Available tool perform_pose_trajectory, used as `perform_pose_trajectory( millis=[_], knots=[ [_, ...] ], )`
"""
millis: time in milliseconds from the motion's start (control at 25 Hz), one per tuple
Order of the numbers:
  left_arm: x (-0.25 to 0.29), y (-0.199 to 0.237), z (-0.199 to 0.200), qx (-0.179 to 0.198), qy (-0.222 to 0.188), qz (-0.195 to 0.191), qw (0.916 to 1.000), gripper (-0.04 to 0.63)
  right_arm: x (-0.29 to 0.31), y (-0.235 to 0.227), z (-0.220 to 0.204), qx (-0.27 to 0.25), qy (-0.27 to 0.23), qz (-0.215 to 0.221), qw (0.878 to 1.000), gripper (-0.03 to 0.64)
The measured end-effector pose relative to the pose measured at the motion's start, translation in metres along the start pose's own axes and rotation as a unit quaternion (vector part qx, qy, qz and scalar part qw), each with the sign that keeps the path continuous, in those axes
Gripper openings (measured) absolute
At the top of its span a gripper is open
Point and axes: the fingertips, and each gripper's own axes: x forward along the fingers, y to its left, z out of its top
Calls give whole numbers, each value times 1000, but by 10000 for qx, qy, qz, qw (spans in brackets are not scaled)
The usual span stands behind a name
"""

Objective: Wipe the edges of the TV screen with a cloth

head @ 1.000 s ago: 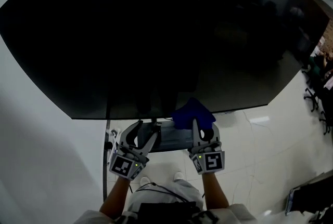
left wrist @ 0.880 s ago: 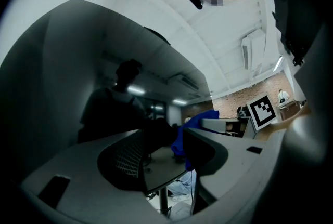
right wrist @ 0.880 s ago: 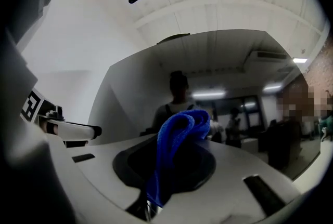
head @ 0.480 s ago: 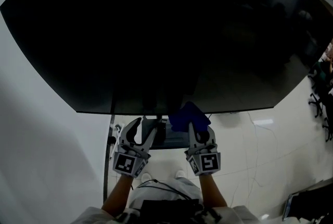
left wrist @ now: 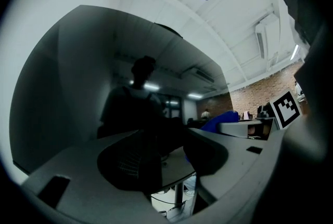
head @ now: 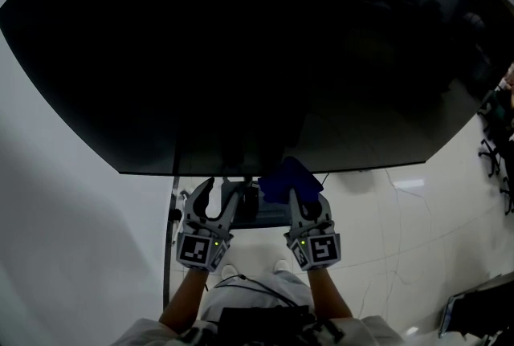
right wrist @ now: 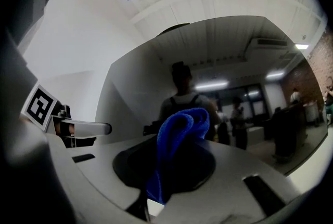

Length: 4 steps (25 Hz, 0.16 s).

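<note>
The dark TV screen (head: 257,55) fills the upper head view, its lower edge (head: 273,173) just above both grippers. My right gripper (head: 307,204) is shut on a bunched blue cloth (head: 289,178), whose top reaches that lower edge. In the right gripper view the cloth (right wrist: 179,137) stands up between the jaws of the right gripper (right wrist: 161,176), in front of the screen (right wrist: 234,62). My left gripper (head: 215,196) is open and empty, a little left of the cloth and below the edge. Seen from the left gripper (left wrist: 174,166), the cloth (left wrist: 221,119) lies to the right.
A dark stand (head: 265,214) sits under the screen between the grippers. A black cable (head: 170,248) runs down the white wall (head: 64,240) at left. Pale tiled floor (head: 401,232) spreads to the right, with office chairs (head: 498,152) at the right edge and a dark object (head: 474,312) at bottom right.
Over the second, both grippers and the cloth have shifted slightly left along the screen's lower edge. In the last half second they have hardly moved.
</note>
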Motion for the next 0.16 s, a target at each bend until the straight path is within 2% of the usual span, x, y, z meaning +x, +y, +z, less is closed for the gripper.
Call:
perform_pose_trajectory(
  millis=[160],
  knots=[
    [4,0,6,-230,91,-18,9997,210,2,-2,-10,29,-76,18,10000,64]
  ],
)
